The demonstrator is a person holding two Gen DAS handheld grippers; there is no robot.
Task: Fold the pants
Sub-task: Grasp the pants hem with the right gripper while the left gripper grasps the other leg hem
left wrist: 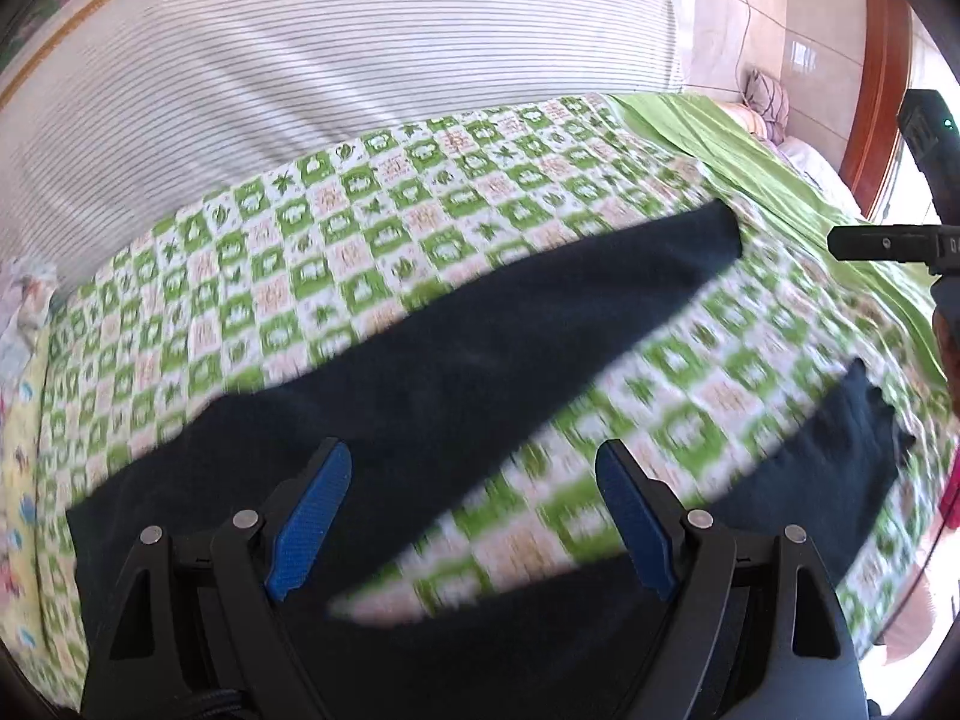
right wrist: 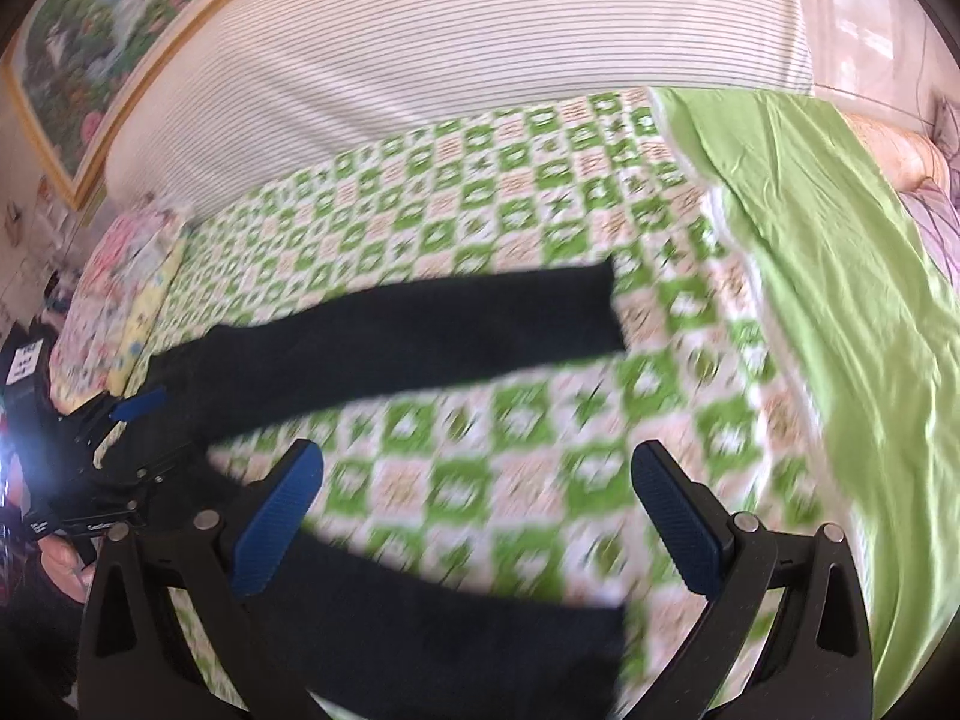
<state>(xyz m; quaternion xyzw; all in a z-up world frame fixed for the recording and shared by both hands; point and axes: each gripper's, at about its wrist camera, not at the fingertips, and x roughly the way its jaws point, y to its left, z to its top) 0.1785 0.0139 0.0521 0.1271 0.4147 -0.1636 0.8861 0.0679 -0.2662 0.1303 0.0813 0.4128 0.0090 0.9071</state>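
Note:
Dark navy pants (left wrist: 456, 348) lie spread flat on a green-and-white checked bedspread (left wrist: 372, 204), legs apart in a V. In the left wrist view my left gripper (left wrist: 474, 456) is open, hovering over the crotch and waist end. In the right wrist view the far leg (right wrist: 420, 330) runs across the middle and the near leg (right wrist: 432, 624) lies under my right gripper (right wrist: 477, 462), which is open and empty above the gap between the legs. The left gripper also shows at the left edge of the right wrist view (right wrist: 114, 438). Both views are blurred.
A striped white cushion or headboard (left wrist: 336, 54) stands behind the bed. A plain green sheet (right wrist: 840, 276) covers the right side. A floral pillow (right wrist: 126, 276) lies at the left. A framed picture (right wrist: 96, 42) hangs on the wall.

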